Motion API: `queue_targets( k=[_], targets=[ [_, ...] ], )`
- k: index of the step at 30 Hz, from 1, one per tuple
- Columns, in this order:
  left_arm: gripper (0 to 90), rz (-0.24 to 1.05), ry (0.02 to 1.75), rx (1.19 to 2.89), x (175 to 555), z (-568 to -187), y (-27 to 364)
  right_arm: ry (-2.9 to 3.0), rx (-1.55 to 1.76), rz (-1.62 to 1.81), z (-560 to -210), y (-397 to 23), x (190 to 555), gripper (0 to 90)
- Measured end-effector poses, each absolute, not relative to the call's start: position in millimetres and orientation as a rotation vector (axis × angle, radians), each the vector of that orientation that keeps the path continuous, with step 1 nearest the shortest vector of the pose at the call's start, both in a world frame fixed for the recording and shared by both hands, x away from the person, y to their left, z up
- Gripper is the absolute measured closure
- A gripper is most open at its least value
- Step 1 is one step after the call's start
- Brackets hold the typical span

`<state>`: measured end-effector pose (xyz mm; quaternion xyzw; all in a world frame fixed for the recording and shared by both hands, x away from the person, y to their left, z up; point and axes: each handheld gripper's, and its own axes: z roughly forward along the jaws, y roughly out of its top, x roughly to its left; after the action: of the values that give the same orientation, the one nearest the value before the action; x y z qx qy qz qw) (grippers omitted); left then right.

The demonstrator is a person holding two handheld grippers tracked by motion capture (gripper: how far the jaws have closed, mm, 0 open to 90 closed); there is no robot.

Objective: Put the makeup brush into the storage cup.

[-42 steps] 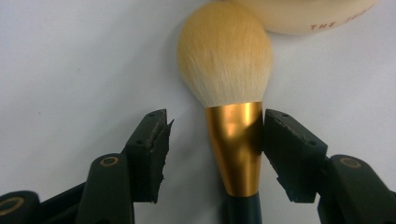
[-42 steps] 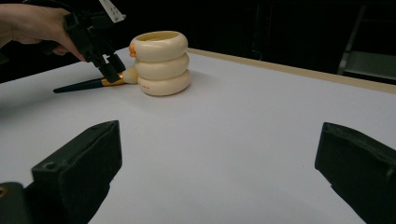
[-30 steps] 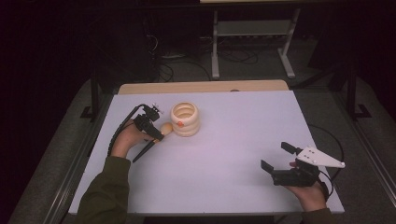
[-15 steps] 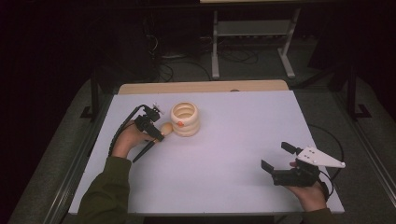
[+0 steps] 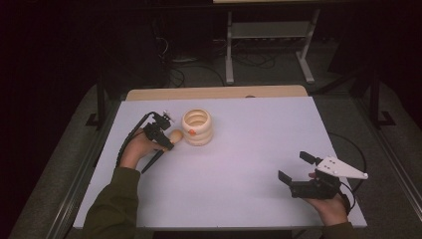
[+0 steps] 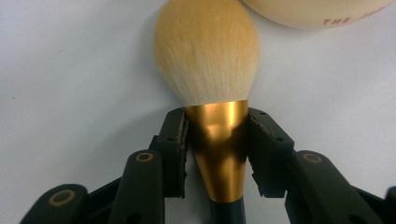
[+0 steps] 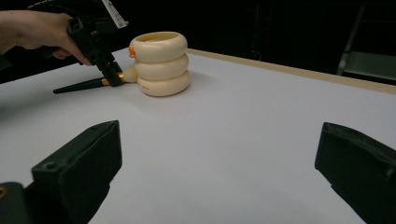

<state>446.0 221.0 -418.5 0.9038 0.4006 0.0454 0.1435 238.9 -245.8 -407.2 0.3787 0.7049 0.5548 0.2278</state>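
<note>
White table (image 5: 249, 149): much open room ahead of the right claw (image 5: 298, 168) and to its left; near edge just behind it, right edge just beside it, so little room backward or outward. Jaws of this claw wide apart, holding nothing.

Cream ringed holder (image 5: 197, 127), three stacked rings with open top: just ahead and to the right of the left claw (image 6: 217, 140). Possibly knocked or pushed along the table if the claw goes forward low.

Makeup brush (image 6: 210, 65): gripped by the left claw, jaws closed on the gold ferrule, bristles pointing ahead, nearly touching the holder's base; dark handle trailing behind, tip seeming to rest on the table. Ferrule smooth and tapered, so probably able to slip or rotate in a lift. Bristles likely crushed against the holder wall if not raised first.
</note>
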Motion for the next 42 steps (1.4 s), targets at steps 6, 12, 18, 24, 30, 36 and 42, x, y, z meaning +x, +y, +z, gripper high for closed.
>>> queue_targets(
  k=[6, 12, 18, 24, 30, 36, 42],
  targets=[
    [62.0, 0.126, 1.179, 2.591, 446, -419, 221, 1.944, 1.046, 1.527, -407, -245, 239, 0.0],
    [62.7, 0.125, 1.183, 2.586, 447, -418, 222, 1.943, 1.046, 1.527, -407, -245, 238, 0.0],
    [63.0, 0.094, 1.2, 2.542, 447, -418, 228, 1.939, 1.044, 1.528, -407, -246, 239, 0.0],
    [63.0, 0.095, 1.216, 2.521, 447, -417, 233, 1.943, 1.047, 1.528, -407, -245, 238, 0.0],
    [63.1, 0.093, 1.206, 2.487, 445, -409, 239, 1.943, 1.047, 1.526, -407, -245, 238, 0.0],
    [63.2, 0.09, 1.182, 2.449, 443, -401, 246, 1.939, 1.043, 1.527, -406, -245, 238, 0.0],
    [63.2, 0.104, 1.175, 2.362, 440, -392, 252, 1.944, 1.044, 1.524, -407, -245, 238, 0.0]
  ],
)
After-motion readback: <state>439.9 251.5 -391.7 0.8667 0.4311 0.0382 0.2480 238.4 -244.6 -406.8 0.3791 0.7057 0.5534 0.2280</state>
